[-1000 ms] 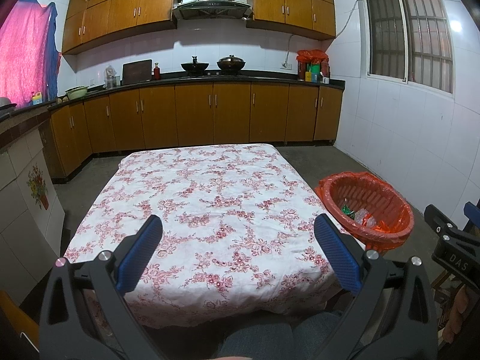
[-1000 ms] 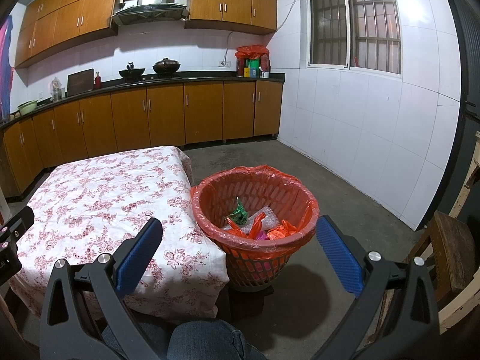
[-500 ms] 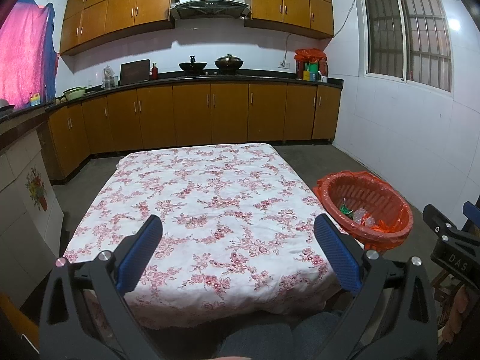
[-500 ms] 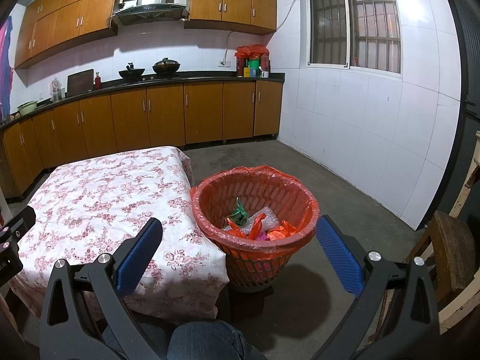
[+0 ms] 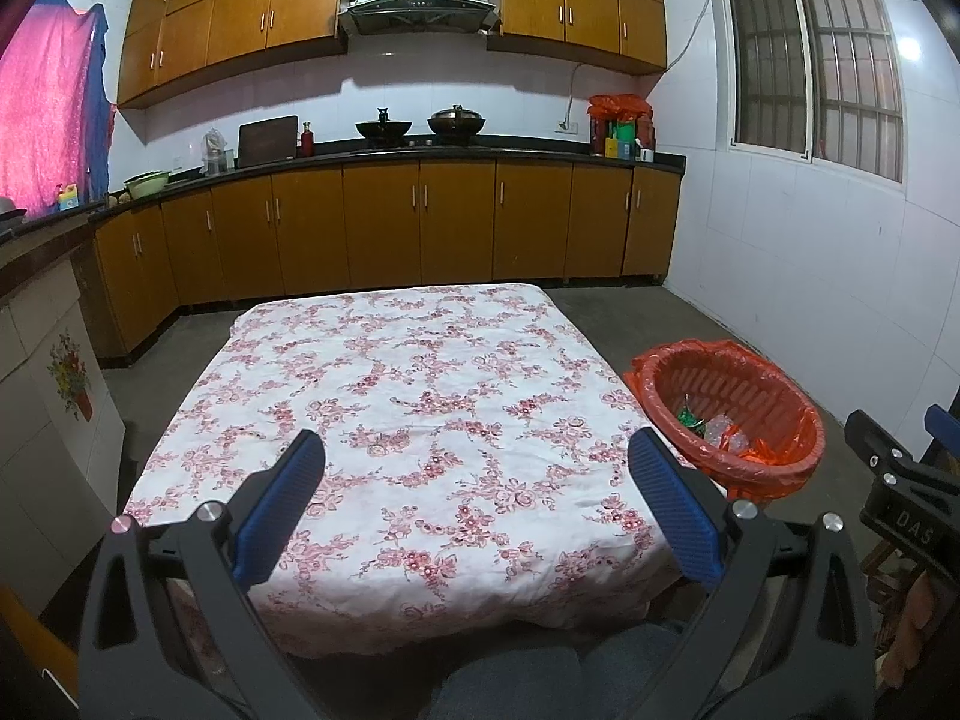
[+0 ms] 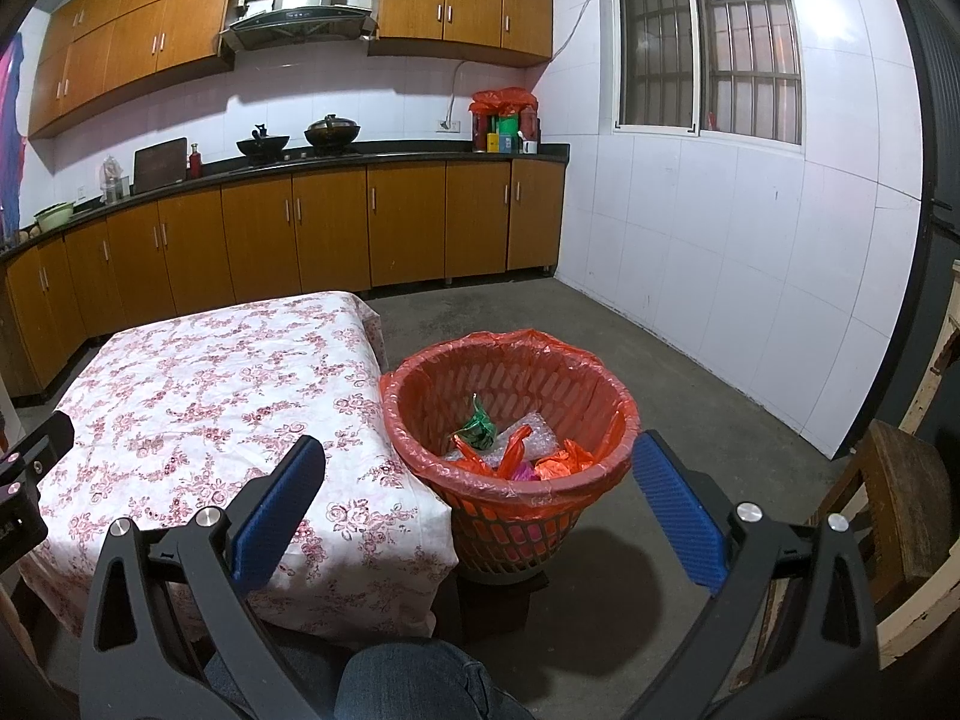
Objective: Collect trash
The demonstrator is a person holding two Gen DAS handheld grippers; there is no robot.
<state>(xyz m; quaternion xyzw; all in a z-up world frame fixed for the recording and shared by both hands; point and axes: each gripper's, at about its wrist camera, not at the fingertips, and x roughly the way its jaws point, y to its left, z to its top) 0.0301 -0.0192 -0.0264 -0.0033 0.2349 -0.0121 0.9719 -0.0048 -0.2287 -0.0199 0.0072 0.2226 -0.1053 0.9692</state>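
A red basket lined with an orange bag [image 6: 510, 420] stands on the floor at the table's right side. It holds a green wrapper [image 6: 477, 429], clear plastic and orange scraps. It also shows in the left wrist view [image 5: 729, 414]. My left gripper [image 5: 477, 483] is open and empty above the near end of the table with the floral cloth [image 5: 420, 396]. My right gripper [image 6: 477, 489] is open and empty, held in front of the basket. No trash shows on the cloth.
Wooden cabinets and a dark counter [image 5: 420, 150] with woks and bottles run along the back wall. A white tiled wall [image 6: 720, 228] is at the right. A wooden chair [image 6: 906, 480] stands at the far right. My knee in jeans [image 6: 414, 684] is below.
The left wrist view has shifted slightly, so the table and basket sit a little lower and farther. The right gripper has hardly moved. Both stay open.
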